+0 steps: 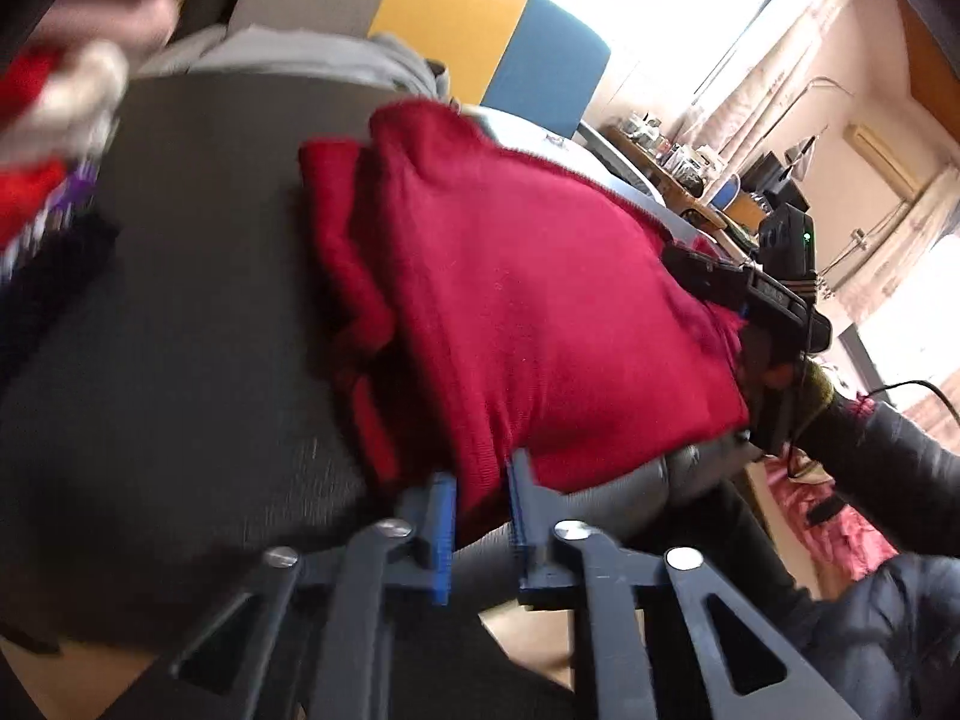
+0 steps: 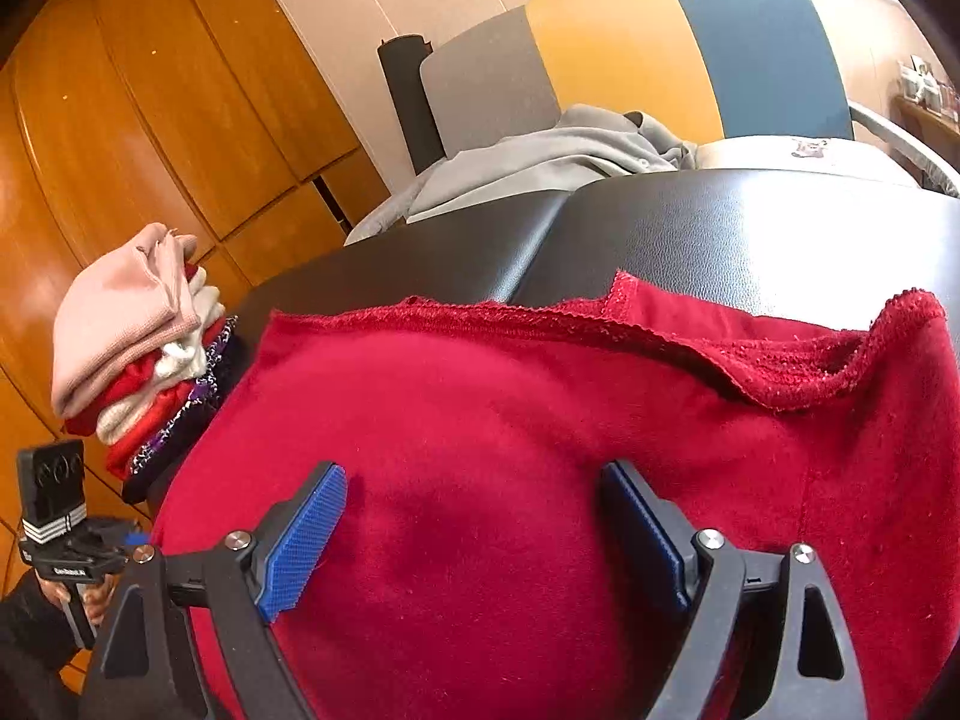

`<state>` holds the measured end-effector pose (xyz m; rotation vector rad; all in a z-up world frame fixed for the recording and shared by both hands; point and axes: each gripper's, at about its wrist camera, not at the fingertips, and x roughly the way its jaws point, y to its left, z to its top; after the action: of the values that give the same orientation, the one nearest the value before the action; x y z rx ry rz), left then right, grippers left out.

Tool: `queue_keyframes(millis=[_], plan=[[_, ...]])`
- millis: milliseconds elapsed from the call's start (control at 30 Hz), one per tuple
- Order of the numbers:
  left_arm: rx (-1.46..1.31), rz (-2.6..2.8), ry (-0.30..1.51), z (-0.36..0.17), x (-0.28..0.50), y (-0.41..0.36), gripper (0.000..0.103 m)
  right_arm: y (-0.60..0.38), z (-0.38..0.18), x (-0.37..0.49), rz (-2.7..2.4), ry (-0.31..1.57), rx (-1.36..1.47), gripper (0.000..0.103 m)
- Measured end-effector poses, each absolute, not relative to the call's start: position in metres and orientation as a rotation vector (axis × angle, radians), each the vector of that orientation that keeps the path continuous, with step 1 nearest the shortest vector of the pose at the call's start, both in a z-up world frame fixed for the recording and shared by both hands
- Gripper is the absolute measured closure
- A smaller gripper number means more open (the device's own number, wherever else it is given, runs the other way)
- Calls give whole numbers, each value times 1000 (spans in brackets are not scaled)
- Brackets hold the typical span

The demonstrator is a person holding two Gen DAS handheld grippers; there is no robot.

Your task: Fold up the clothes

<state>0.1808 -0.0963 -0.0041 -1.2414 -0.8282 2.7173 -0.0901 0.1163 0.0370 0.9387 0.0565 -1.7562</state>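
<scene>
A red knitted garment [image 2: 510,450] lies on a black padded table [image 2: 750,222] and covers most of its near part. One edge of it hangs over the near side of the table. At the far right the fabric is folded back, so the rough hem shows.

The left gripper [image 1: 480,510] is closed on the near edge of the red garment: in the left wrist view the two blue pads [image 1: 443,534] stand close together with the cloth pinched between them. The right gripper [image 2: 474,534] is wide open above the garment. Its blue pads [image 2: 303,540] stand far apart, and there is only flat cloth under the gap; it holds nothing.

At the left corner of the table stands a stack of folded clothes [image 2: 138,354], with a pale pink piece on top and red, white and dark pieces under it. Behind the table a grey garment [image 2: 558,162] lies crumpled, in front of a chair back [image 2: 630,48] with grey, yellow and blue panels. Wooden cupboard doors [image 2: 150,120] fill the left side of the right wrist view.
</scene>
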Motion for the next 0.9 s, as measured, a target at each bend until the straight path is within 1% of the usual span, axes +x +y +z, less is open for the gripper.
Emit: queue_keyframes(millis=[67,167,267,300,367,467,567,600,733,767,867,900], plan=[[-1227,2708,-881,-10,191,-96,92,117,37,-89,-1746,62,929,14],[-1235,2705,-909,-10,192,-93,92,113,37,-87,-1735,84,924,14],[-1268,2727,-874,1,190,-91,89,112,36,-86,-1736,95,922,13],[-1268,2740,-863,7,190,-90,87,112,36,-86,-1737,96,920,14],[-1241,2783,-849,23,189,-93,86,112,36,-86,-1739,95,918,14],[-1183,2879,-768,50,181,-98,78,113,36,-86,-1741,85,918,14],[-1177,2955,-526,80,156,-91,73,114,36,-86,-1743,84,915,14],[-1197,2947,-445,86,148,-88,73,114,36,-86,-1740,78,915,14],[-1198,2868,-371,106,124,-98,71,116,37,-87,-1734,67,914,14],[-1191,2857,-358,110,117,-101,69,117,37,-88,-1733,65,913,14],[-1092,2923,-326,122,84,-111,50,118,37,-89,-1726,54,914,14],[-1061,2933,-295,124,70,-114,46,119,37,-90,-1725,51,915,14]])
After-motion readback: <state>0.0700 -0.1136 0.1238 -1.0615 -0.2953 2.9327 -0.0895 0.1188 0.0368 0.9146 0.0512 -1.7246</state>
